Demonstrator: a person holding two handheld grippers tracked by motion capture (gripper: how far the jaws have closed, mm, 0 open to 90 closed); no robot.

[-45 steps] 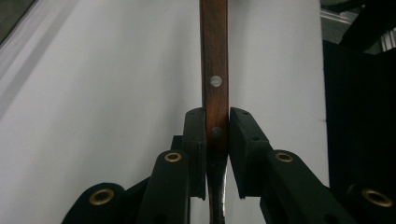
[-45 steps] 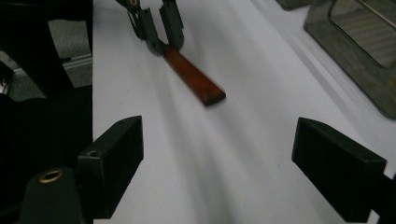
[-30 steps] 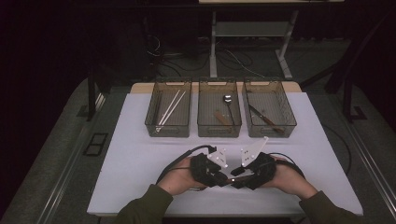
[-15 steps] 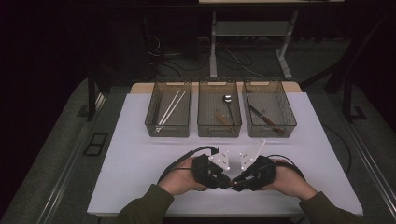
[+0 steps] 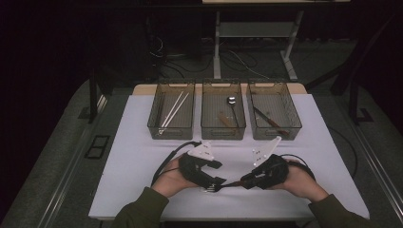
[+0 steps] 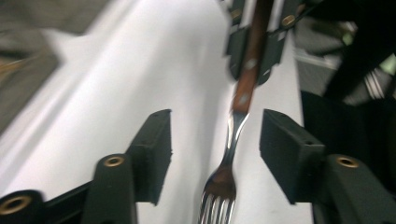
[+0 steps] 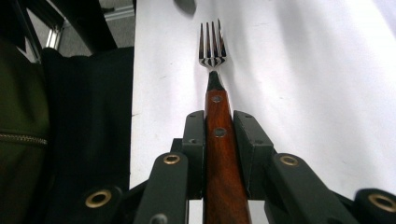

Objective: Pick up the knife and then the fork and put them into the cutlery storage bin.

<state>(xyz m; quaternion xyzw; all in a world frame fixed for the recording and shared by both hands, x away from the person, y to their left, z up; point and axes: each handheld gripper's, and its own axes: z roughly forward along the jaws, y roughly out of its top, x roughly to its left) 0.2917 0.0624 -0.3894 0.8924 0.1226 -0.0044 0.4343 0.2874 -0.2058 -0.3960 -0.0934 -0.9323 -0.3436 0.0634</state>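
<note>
My right gripper point(image 7: 219, 135) has its fingers clamped on the wooden handle of the steel fork with the riveted brown handle point(image 7: 212, 60), tines pointing straight out ahead of them, low over the white tabletop point(image 5: 142, 137). My left gripper point(image 6: 215, 144) is wide open, holding nothing; the fork's neck runs lengthwise between its fingers point(image 6: 154, 154), tines toward me. The left hand looks nearest for the takeover.

My jaws are matte black blocks with brass-ringed screw holes, each of my grippers, the left gripper point(image 5: 212, 172) and the right gripper point(image 5: 247, 179), carries a pale perforated three-cornered plate and a looping black cable, and my sleeves at the frame's bottom are olive green.
</note>
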